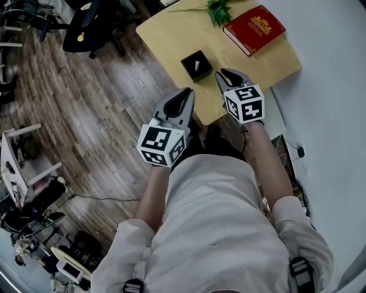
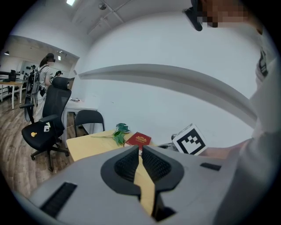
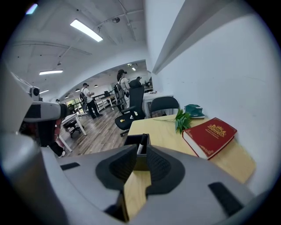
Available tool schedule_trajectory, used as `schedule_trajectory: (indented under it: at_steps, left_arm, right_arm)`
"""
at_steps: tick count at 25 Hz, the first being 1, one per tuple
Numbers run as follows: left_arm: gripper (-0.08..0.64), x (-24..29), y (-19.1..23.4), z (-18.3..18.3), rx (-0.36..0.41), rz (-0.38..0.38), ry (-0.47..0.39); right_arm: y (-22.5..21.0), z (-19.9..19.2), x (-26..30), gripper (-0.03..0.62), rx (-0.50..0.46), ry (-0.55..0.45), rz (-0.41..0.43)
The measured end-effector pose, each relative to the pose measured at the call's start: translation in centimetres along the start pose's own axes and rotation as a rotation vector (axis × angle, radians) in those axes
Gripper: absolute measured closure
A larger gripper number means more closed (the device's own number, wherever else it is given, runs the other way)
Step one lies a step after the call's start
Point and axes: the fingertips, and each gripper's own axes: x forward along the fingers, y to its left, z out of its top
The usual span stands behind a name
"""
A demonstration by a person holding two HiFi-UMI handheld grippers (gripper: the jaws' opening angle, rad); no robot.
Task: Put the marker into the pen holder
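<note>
Where everything rests, table (image 1: 166, 34): pale wooden top with rounded corners, carrying the pen holder near its front edge.
Left gripper (image 2: 139, 148): grey two-jaw tool, ribbed pads pressed together on nothing, held nearer the person than the pen holder and to its left.
Right gripper (image 3: 141, 148): grey jaws slightly apart and empty, aimed at the pen holder from just beside it.
Book (image 1: 254, 28): red hardcover with gold emblem, lying flat, well right of the pen holder.
Sprig (image 1: 217, 10): green leafy stem, beyond the pen holder.
Pen holder (image 1: 205, 71): black square open-topped box.
Marker (image 1: 197, 63): white barrel, dark cap, standing inside the pen holder.
</note>
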Motion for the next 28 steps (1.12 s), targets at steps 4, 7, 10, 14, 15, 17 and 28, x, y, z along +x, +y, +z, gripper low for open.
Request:
schedule_trajectory:
  at_steps: [4, 7, 10, 14, 15, 17, 28]
  left_arm:
    - [0.534, -1.2, -2.2, -0.5, 0.001, 0.020, -0.010]
    - [0.534, -1.9, -3.6, -0.9, 0.003, 0.033, -0.013]
    - [0.534, -2.5, -4.7, -1.2, 0.004, 0.052, -0.021]
    - [0.534, -3.3, -6.2, -1.6, 0.012, 0.072, -0.033]
    - [0.534, -3.5, -6.6, -1.8, 0.014, 0.076, -0.036]
    - [0.534, -4.0, -7.4, -1.9, 0.016, 0.085, -0.044]
    - [0.534, -5.6, -10.3, -2.5, 0.022, 0.089, -0.081]
  right_arm:
    - [0.8, -0.4, -2.2, 0.532, -0.018, -0.021, 0.029]
    - [1.4, -0.4, -4.0, 0.554, -0.028, -0.043, 0.051]
    - [2.1, -0.5, -5.7, 0.564, -0.038, -0.067, 0.072]
    - [2.8, -0.8, -8.1, 0.574, -0.054, -0.094, 0.098]
    - [2.9, -0.9, -8.6, 0.575, -0.059, -0.099, 0.102]
    - [3.3, -1.1, -9.7, 0.581, -0.070, -0.106, 0.109]
    - [6.2, -0.5, -14.4, 0.592, -0.134, -0.175, 0.175]
